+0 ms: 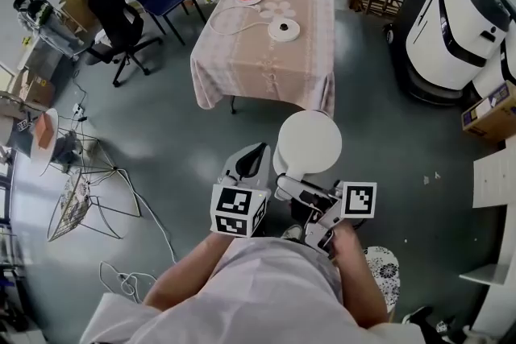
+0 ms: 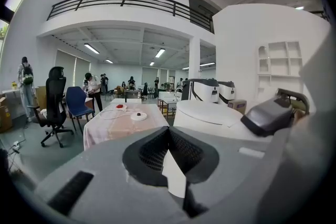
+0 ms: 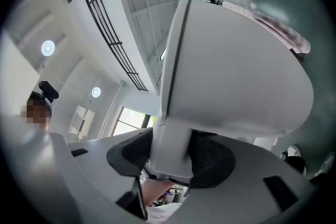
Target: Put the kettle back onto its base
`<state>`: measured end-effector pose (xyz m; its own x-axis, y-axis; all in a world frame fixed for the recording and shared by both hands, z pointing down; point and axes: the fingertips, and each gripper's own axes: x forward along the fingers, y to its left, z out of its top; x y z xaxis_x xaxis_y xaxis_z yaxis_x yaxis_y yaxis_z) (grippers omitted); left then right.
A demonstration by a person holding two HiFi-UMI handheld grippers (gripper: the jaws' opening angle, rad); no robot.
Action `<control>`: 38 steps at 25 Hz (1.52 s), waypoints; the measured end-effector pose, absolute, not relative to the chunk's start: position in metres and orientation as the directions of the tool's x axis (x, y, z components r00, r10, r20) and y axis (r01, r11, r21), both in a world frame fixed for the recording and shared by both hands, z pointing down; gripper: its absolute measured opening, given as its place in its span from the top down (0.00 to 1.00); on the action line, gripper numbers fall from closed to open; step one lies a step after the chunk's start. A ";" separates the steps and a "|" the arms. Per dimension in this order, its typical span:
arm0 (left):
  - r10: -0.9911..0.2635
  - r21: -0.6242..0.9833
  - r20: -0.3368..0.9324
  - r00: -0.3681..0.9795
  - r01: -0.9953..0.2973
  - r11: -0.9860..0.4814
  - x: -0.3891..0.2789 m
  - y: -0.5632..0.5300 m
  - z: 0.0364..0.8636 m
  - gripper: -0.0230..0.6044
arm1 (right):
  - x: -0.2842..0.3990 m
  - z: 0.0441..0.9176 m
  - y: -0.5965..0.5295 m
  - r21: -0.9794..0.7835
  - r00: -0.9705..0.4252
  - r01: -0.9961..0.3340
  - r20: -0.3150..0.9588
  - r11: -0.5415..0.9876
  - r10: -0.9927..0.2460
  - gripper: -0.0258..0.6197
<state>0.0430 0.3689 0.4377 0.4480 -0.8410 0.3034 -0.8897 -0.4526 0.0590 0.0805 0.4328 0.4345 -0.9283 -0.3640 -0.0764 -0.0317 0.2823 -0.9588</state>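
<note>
Kettle (image 1: 309, 142) is clamped by its handle in my right gripper (image 3: 170, 157); left gripper (image 2: 169, 157) closed, empty. Base (image 1: 284, 30) sits on the tabletop (image 1: 266, 72), well apart; carrying and placing remain.

Straight ahead of the left gripper (image 2: 168, 132), a surface (image 2: 123, 124) under a pale pink cloth, on a grey-green floor (image 2: 26, 157). Left of that, a black office chair (image 2: 54, 107) and a blue chair (image 2: 77, 104). High above, a balcony (image 2: 105, 23) with a black railing (image 2: 126, 2), strip lights (image 2: 160, 53) beneath it. To the right, a white wall (image 2: 247, 50) with shelf niches (image 2: 278, 68), two white machines (image 2: 207, 91) and a cardboard box (image 2: 238, 106) near its foot. Far behind the chairs, people (image 2: 93, 89) standing.
</note>
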 end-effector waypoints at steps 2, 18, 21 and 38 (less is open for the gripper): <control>-0.843 0.060 0.299 0.447 -0.891 -0.451 0.040 0.365 0.438 0.95 | 0.078 0.435 0.429 -0.959 -0.929 -0.030 -0.078 0.281 -0.363 0.67; -0.808 0.166 0.290 0.513 -0.858 -0.485 -0.011 0.244 0.453 0.95 | 0.027 0.442 0.316 -0.967 -0.911 -0.081 -0.026 0.241 -0.411 0.67; -0.790 0.181 0.287 0.542 -0.840 -0.511 -0.019 0.220 0.450 0.95 | 0.015 0.437 0.291 -0.964 -0.909 -0.089 -0.025 0.251 -0.417 0.67; -0.712 0.226 0.241 0.660 -0.751 -0.620 -0.070 0.147 0.443 0.95 | -0.039 0.428 0.219 -0.956 -0.843 -0.150 -0.010 0.253 -0.538 0.67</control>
<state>-0.0695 0.1466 0.4430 0.6601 -0.7116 0.2406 -0.7511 -0.6203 0.2262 -0.0391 0.2191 0.4283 -0.8431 -0.5377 -0.0102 -0.1496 0.2526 -0.9559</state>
